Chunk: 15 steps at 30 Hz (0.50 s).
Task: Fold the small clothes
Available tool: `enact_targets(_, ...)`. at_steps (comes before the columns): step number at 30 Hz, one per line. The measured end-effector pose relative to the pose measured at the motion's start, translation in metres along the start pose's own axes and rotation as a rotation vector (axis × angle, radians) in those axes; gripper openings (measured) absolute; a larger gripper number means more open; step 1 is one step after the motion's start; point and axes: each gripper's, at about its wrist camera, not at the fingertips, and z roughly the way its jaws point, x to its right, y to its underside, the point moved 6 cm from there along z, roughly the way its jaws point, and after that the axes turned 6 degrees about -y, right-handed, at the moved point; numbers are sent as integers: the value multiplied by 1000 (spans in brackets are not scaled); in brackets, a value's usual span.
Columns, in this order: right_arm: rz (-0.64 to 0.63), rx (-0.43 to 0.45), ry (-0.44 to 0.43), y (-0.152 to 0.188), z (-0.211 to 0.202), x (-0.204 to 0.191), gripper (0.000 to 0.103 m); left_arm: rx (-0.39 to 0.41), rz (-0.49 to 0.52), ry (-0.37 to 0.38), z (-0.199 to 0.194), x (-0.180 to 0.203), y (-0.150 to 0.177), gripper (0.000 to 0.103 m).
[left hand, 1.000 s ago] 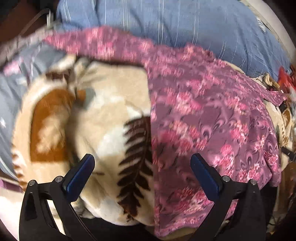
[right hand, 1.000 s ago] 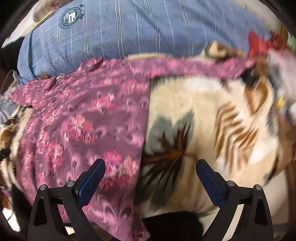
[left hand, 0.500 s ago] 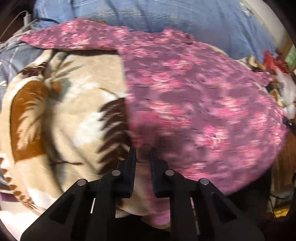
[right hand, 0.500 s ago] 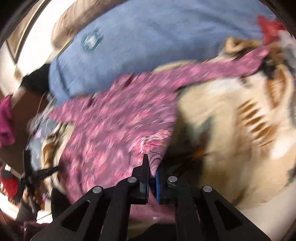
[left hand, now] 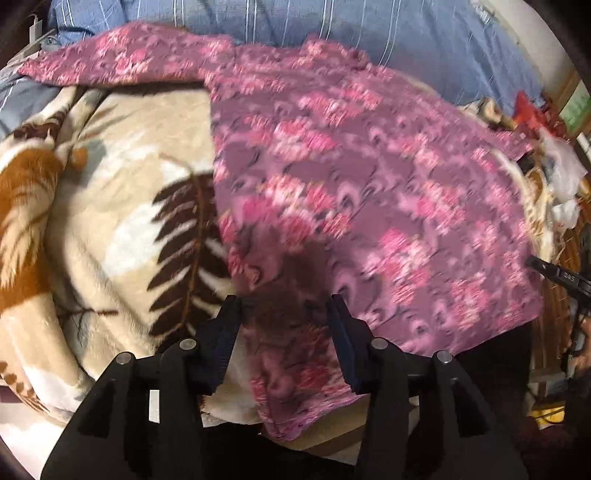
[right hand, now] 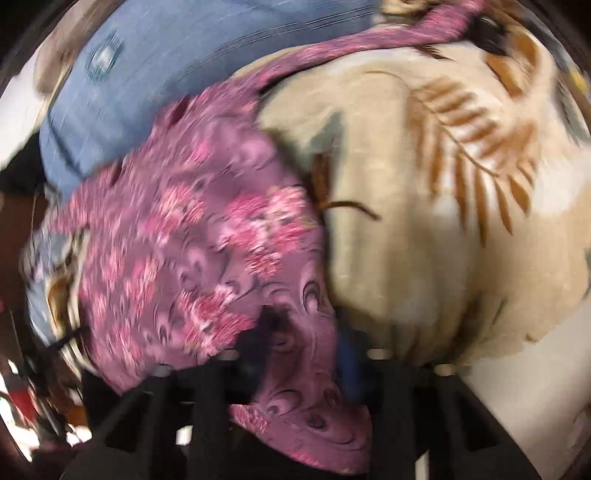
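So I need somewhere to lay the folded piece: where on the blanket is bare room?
Bare leaf-print blanket lies left of the purple floral shirt, below its spread sleeve. More blanket opens on the shirt's other side. The far corner by the white bag is cluttered; the blue striped bedding borders the top.

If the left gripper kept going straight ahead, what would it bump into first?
Most likely the purple floral shirt. The left gripper is open, with the shirt's near hem between its fingers, so cloth comes first, though depth is blurry.
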Motion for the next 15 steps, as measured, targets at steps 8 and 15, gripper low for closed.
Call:
enact_targets(8, 153, 289, -145, -128, 0, -16, 66, 147, 1, -15, -14, 12, -84, 56)
enact_targets(15, 87, 278, -31, -181, 83, -30, 23, 69, -23, -28, 31, 23, -119, 56)
